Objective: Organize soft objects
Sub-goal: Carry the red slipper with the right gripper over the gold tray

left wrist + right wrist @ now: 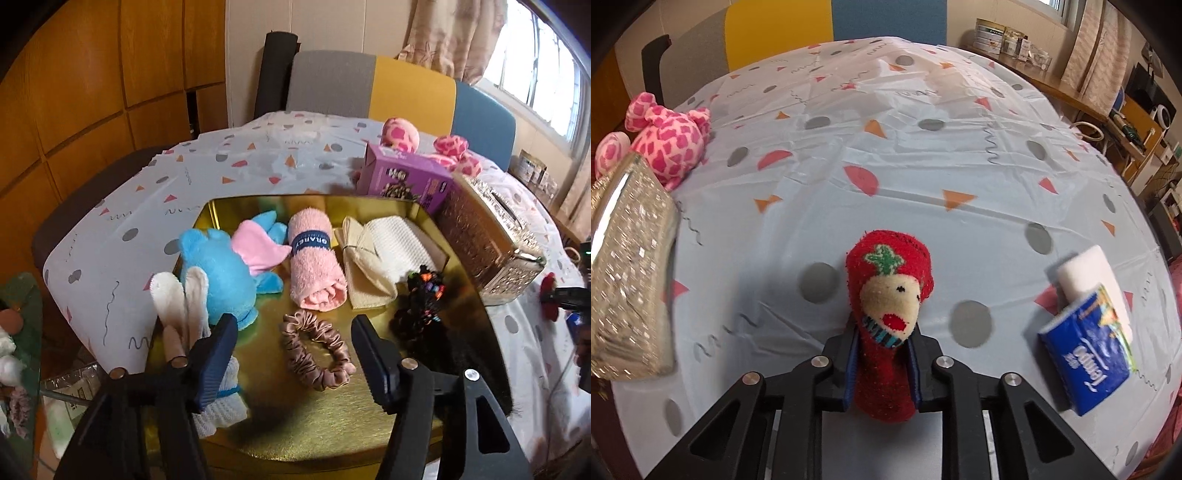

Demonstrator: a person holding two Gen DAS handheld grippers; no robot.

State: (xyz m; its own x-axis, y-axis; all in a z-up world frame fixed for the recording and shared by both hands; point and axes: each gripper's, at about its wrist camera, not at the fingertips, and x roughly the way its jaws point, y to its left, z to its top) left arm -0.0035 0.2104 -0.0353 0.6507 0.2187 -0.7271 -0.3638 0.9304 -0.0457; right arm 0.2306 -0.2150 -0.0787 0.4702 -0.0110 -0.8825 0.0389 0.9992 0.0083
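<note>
Daylight pours in from the window (546,66), blown out white; gold tray (332,417) glares softly, fisheye bends every edge, corners go black, slight blur throughout

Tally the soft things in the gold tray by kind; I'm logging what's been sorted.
Blue plush toy: 1
Pink rolled towel: 1
Folded cloths: 2 (cream cloth, white waffle cloth)
Hair ties: 2 (mauve scrunchie, dark beaded tie)
White glove-like item at the left rim: 1
Blue-white cloth partly hidden by a finger: 1
Total: 8
</note>
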